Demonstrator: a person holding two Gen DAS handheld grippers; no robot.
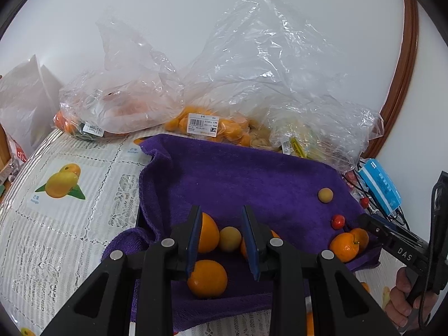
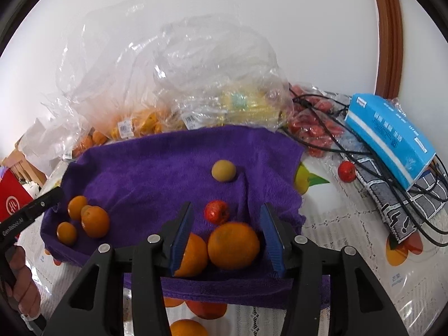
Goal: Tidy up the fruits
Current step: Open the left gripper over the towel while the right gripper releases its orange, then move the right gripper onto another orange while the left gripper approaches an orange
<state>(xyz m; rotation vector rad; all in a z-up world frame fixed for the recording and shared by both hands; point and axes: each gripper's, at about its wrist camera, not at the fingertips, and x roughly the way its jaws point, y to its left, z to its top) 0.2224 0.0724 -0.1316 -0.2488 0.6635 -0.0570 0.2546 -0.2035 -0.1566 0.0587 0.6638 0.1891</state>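
Fruits lie scattered on a purple towel (image 2: 156,168) spread over what looks like a tray on the table (image 1: 70,224), which is covered with a lace-patterned cloth printed with fruit pictures. Near the towel's front edge on the right side sit two oranges (image 2: 233,245), side by side and touching, with a small red fruit (image 2: 216,212) just behind them. A pale yellow-green round fruit (image 2: 223,170) lies alone toward the towel's back right part. At the towel's left edge is a cluster of small oranges (image 2: 95,221); in the left wrist view a second pale fruit (image 1: 229,238) sits among them.

The left gripper (image 1: 222,240) hangs over that left cluster with its jaws parted and nothing clamped; one orange (image 1: 207,278) lies below the gap and the pale fruit shows between the fingers. The right gripper (image 2: 226,238) is spread wide above the front pair of oranges, the larger one lying between its blue pads without either pad touching it, as far as can be seen.

Along the table's back edge stand clear plastic bags (image 1: 252,64). One holds small orange fruits and bears a price label (image 1: 202,123); another to its left holds orange and greenish produce; a third to the right holds yellowish contents that I cannot identify. Toward the table's right back corner lie a bag of red fruits (image 2: 316,128), black cables, a loose red fruit (image 2: 346,170) and a blue box (image 2: 392,137).
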